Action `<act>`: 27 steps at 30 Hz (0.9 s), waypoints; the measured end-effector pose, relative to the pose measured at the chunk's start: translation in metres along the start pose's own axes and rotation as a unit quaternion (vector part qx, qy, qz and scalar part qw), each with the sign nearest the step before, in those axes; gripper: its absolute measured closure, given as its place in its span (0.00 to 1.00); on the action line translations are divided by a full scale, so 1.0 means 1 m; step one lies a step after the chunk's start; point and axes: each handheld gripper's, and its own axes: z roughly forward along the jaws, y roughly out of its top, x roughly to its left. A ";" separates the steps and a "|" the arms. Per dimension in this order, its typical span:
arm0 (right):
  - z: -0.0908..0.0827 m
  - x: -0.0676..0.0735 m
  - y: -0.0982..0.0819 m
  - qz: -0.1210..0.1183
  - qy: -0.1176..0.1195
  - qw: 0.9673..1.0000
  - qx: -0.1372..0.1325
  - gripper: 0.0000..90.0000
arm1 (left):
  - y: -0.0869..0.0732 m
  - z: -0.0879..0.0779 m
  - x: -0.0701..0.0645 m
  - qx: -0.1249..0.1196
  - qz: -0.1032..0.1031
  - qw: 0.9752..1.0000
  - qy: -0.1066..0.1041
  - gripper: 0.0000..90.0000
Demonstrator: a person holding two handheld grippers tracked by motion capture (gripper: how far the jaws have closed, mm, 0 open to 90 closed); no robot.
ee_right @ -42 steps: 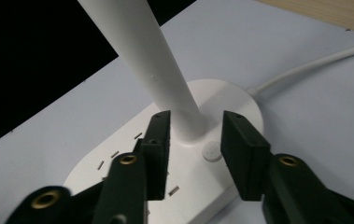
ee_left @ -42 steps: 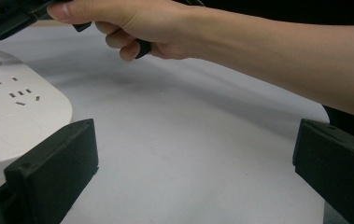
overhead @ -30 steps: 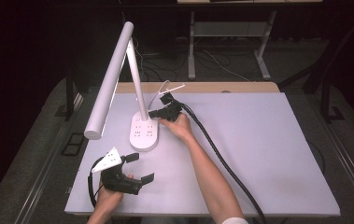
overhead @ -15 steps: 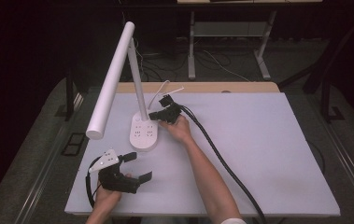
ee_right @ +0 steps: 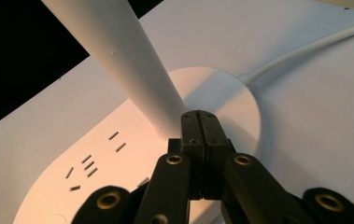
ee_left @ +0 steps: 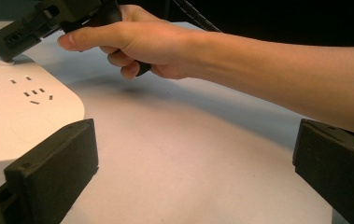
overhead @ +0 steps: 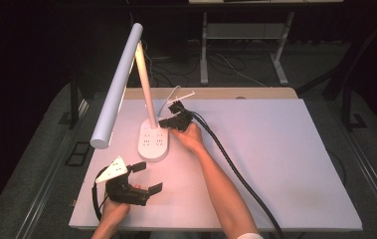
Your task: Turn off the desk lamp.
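A white desk lamp stands at the table's left, its oval base carrying socket slots, with a slanted stem and a long tube head. My right gripper is shut with nothing between its jaws. In the right gripper view its tips rest at the foot of the stem, over the base. My left gripper stands open near the front left edge. In the left gripper view its jaws stand wide apart above the table, the base just beyond the left jaw.
The white table stretches to the right. A white cable runs from the back of the base. A thick black cable trails from the right gripper along the person's forearm. Dark floor surrounds the table.
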 end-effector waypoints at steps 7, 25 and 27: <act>0.001 0.001 -0.003 0.004 -0.003 1.000 -0.004 1.00 | 0.000 0.001 -0.002 0.000 0.001 1.000 -0.001 0.00; -0.001 0.002 0.000 -0.002 -0.013 1.000 -0.002 1.00 | 0.000 0.001 -0.001 -0.001 0.001 1.000 -0.003 0.00; -0.002 0.001 0.000 -0.001 -0.012 1.000 -0.001 1.00 | 0.000 0.001 -0.001 -0.001 0.001 1.000 -0.003 0.00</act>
